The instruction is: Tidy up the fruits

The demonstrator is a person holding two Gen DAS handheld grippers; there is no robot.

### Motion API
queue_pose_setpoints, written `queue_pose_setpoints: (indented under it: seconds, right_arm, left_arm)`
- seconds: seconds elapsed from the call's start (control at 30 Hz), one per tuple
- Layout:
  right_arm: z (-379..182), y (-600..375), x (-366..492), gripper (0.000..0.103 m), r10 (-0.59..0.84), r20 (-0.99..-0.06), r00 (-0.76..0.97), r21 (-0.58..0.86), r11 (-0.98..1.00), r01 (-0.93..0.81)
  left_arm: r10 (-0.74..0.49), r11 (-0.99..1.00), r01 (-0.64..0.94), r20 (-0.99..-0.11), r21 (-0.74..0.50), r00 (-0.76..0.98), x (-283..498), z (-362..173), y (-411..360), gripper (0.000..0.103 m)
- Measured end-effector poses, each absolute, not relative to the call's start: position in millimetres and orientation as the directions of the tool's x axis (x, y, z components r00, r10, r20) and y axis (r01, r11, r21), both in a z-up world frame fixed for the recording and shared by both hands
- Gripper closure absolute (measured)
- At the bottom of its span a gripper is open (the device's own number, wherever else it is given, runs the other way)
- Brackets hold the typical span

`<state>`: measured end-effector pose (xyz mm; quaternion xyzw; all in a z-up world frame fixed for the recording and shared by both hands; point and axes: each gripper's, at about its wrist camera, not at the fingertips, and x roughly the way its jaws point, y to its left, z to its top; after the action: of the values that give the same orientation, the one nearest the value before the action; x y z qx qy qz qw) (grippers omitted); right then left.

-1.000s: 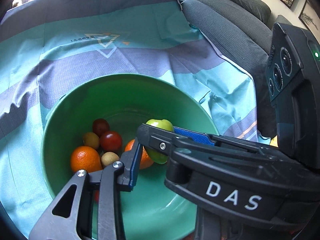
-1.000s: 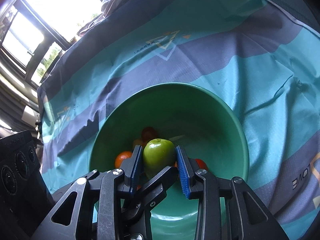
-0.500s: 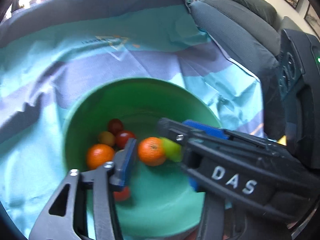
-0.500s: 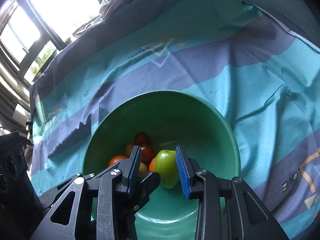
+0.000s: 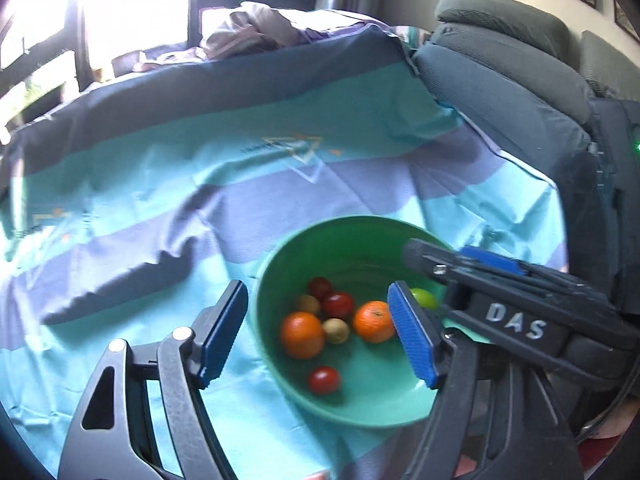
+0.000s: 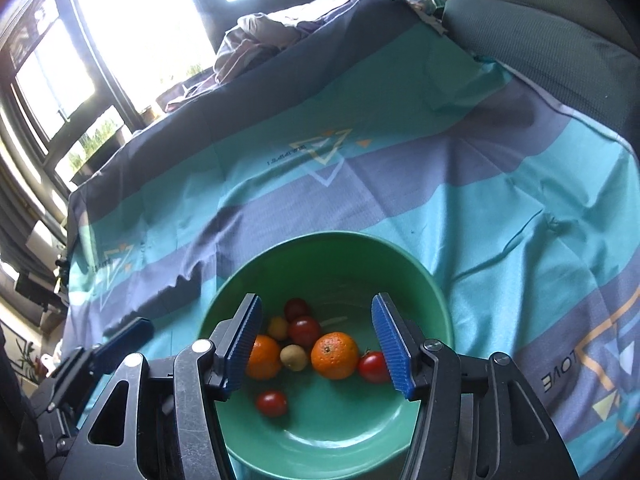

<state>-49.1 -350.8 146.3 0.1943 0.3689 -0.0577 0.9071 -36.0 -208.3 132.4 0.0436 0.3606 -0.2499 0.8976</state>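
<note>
A green bowl (image 5: 280, 276) (image 6: 416, 268) sits on a teal and purple striped cloth. It holds two oranges (image 5: 301, 334) (image 6: 335, 354), several red tomatoes (image 5: 323, 379) (image 6: 272, 403), small tan fruits (image 6: 294, 357) and a green apple (image 5: 424, 298), which lies partly hidden behind my fingers. My left gripper (image 5: 316, 332) is open and empty above the bowl's left side. My right gripper (image 6: 320, 342) is open and empty above the bowl; it also shows in the left wrist view (image 5: 472, 268).
The striped cloth (image 6: 400, 184) covers the whole surface. A grey sofa (image 5: 504, 64) runs along the right. A heap of crumpled fabric (image 6: 260, 44) lies at the far edge under bright windows.
My right gripper opened and let the green apple go into the bowl. Both grippers have pulled back and up from the bowl. The left gripper's jaws now show wide apart.
</note>
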Motion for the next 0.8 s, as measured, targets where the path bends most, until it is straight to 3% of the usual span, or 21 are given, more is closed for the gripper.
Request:
queue_pose_setpoints:
  seconds: [0.23, 0.8]
  right_arm:
    - [150.4, -350.7, -54.3, 0.045, -0.021, -0.699, 0.715, 0.266, 0.92, 0.287]
    - [149.5, -351.9, -55.8, 0.045, -0.071, -0.72, 0.69, 0.225, 0.917, 0.33]
  left_arm:
    - [-0.362, 0.905, 0.416, -0.68, -0.092, 0.638, -35.5, 126.1, -203.8, 0.027]
    - [-0.388, 0.897, 0.429, -0.66, -0.109, 0.643, -43.0, 126.5, -202.3, 0.028]
